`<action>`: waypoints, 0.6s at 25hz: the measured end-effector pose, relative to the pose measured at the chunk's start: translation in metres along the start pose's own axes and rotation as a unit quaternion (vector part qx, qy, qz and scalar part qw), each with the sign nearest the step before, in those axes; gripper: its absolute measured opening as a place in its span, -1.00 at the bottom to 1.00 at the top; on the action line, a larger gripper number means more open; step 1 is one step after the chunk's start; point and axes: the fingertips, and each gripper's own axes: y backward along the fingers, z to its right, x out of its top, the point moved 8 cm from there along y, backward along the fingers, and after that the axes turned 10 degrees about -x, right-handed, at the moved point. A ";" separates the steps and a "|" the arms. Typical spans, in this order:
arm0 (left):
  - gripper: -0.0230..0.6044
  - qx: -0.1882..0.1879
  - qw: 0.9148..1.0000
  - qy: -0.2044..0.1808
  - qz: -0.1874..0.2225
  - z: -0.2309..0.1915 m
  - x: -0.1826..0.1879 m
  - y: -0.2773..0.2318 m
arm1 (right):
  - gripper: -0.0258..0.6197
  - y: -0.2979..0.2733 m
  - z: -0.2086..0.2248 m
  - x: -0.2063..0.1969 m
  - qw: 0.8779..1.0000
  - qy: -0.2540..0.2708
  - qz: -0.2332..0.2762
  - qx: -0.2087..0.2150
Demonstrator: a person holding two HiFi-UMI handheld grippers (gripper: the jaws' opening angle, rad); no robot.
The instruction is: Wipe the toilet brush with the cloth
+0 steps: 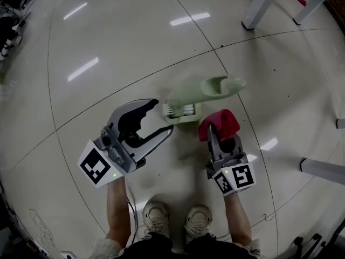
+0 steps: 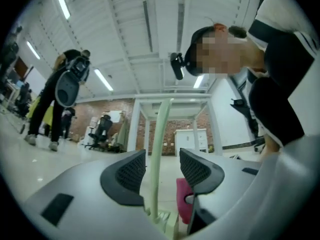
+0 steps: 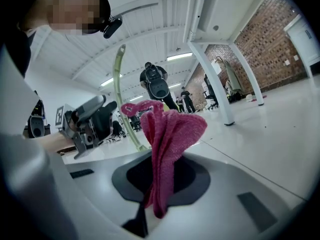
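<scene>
A pale green toilet brush (image 1: 207, 90) stands on the floor, its bristle end (image 1: 181, 112) low and its handle rising toward the camera. My left gripper (image 1: 164, 116) is open just left of it. In the left gripper view the thin green handle (image 2: 159, 149) runs up between the jaws of the left gripper (image 2: 162, 171), with a gap on each side. My right gripper (image 1: 220, 136) is shut on a crumpled red cloth (image 1: 218, 122), which stands up out of the right gripper (image 3: 162, 176) as pink folds (image 3: 167, 134). The brush handle (image 3: 120, 99) and left gripper (image 3: 95, 119) show beyond it.
White table legs (image 1: 261, 7) stand at the far right, and a metal bar (image 1: 323, 169) lies at the right edge. The person's shoes (image 1: 156, 215) are just below the grippers. Another person (image 2: 60, 94) with a backpack stands far off, near office chairs (image 2: 100, 131).
</scene>
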 end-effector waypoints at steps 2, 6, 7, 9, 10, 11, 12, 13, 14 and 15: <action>-0.20 -0.063 0.998 -0.017 -0.004 0.001 0.035 -0.018 | -0.83 0.003 0.002 0.005 1.000 -0.008 0.001 -0.003; -0.19 -0.146 0.985 -0.071 -0.063 -0.010 0.095 -0.058 | -0.83 0.010 0.000 0.021 1.000 -0.021 0.004 0.000; -0.19 -0.155 0.983 -0.072 -0.075 -0.015 0.103 -0.066 | -0.83 0.011 -0.001 0.027 1.000 -0.023 0.007 0.003; -0.20 -0.161 0.982 -0.053 -0.085 -0.025 0.112 -0.077 | -0.83 0.012 -0.004 0.040 0.999 -0.027 0.014 0.011; -0.20 -0.162 0.982 -0.040 -0.085 -0.027 0.115 -0.080 | -0.83 0.012 -0.006 0.047 0.999 -0.028 0.018 0.015; -0.21 -0.162 0.983 -0.029 -0.084 -0.028 0.117 -0.082 | -0.83 0.012 -0.008 0.054 0.999 -0.029 0.022 0.019; -0.38 -0.159 0.983 -0.023 -0.082 -0.029 0.118 -0.083 | -0.83 0.012 -0.009 0.060 0.999 -0.029 0.026 0.023; -0.54 -0.154 0.984 -0.020 -0.082 -0.029 0.119 -0.084 | -0.83 0.013 -0.010 0.067 0.999 -0.029 0.032 0.030; -0.54 -0.147 0.985 -0.017 -0.083 -0.030 0.119 -0.084 | -0.83 0.013 -0.012 0.074 0.998 -0.029 0.039 0.037; -0.54 -0.141 0.986 -0.016 -0.084 -0.032 0.120 -0.085 | -0.83 0.012 -0.013 0.081 0.998 -0.030 0.047 0.043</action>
